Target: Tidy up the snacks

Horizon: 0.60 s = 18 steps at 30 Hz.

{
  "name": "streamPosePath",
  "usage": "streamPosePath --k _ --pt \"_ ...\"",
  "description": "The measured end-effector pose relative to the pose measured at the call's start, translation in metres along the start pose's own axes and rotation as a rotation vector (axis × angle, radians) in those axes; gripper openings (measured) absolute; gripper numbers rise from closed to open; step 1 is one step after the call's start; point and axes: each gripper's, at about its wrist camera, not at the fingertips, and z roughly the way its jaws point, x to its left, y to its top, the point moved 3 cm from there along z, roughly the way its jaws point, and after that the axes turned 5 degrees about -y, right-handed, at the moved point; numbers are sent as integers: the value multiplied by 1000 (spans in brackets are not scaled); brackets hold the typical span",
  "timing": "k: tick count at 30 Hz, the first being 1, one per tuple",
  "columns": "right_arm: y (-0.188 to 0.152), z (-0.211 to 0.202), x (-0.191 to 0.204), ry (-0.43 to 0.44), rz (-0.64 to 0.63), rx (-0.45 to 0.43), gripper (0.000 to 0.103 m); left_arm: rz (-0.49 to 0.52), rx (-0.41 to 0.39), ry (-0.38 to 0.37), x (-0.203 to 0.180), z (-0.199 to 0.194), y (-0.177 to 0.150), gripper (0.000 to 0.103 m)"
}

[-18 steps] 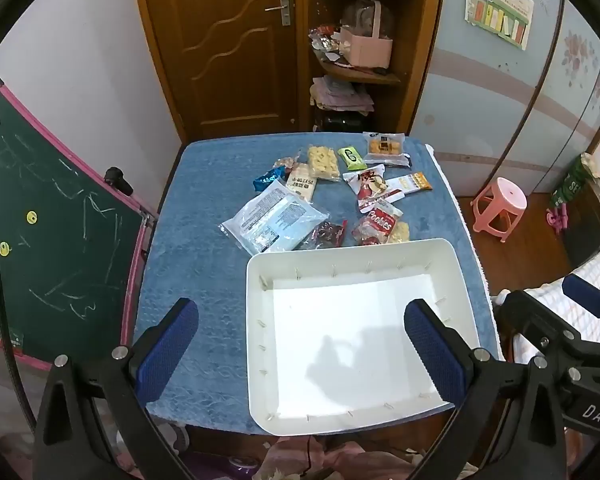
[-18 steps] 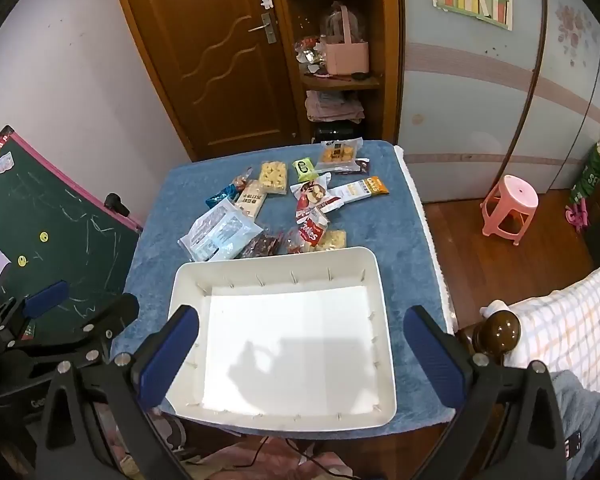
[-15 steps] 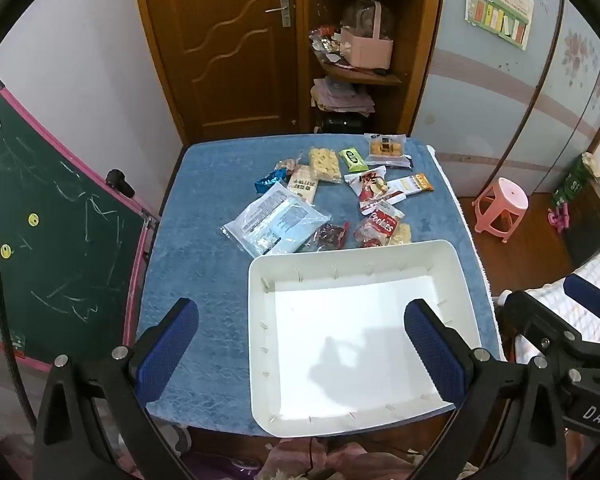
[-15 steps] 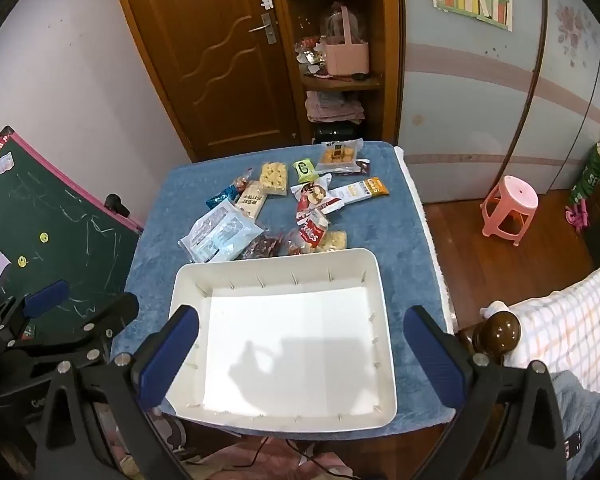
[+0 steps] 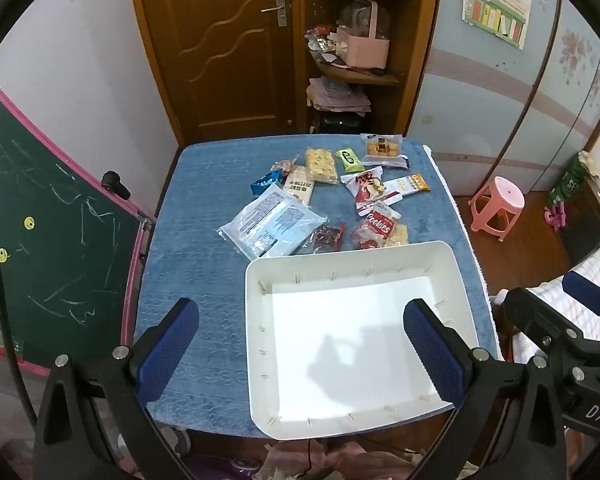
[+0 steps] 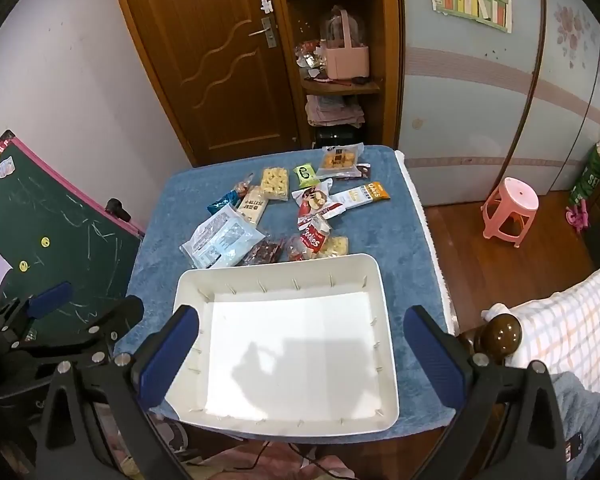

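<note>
Blue towel-covered table (image 5: 204, 248) lies below my spread, empty left gripper (image 5: 300, 344) and right gripper (image 6: 300, 344). Beneath both, the white rectangular plastic tray (image 5: 256, 280) holds nothing; every snack packet (image 5: 272, 224) waits beyond it.

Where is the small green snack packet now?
In the left wrist view, the green packet lies at the table's far side, between the yellow puffed-snack pack and the clear biscuit pack.

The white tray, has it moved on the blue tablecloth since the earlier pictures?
No. The white tray sits at the same spot on the blue tablecloth, its far rim just short of the cookies packet, as before.
</note>
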Motion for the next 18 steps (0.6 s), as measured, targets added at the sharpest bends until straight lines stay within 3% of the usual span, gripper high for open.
streamPosePath --k 18 --pt "3 0 0 5 5 -6 103 28 -28 21 -6 -3 6 101"
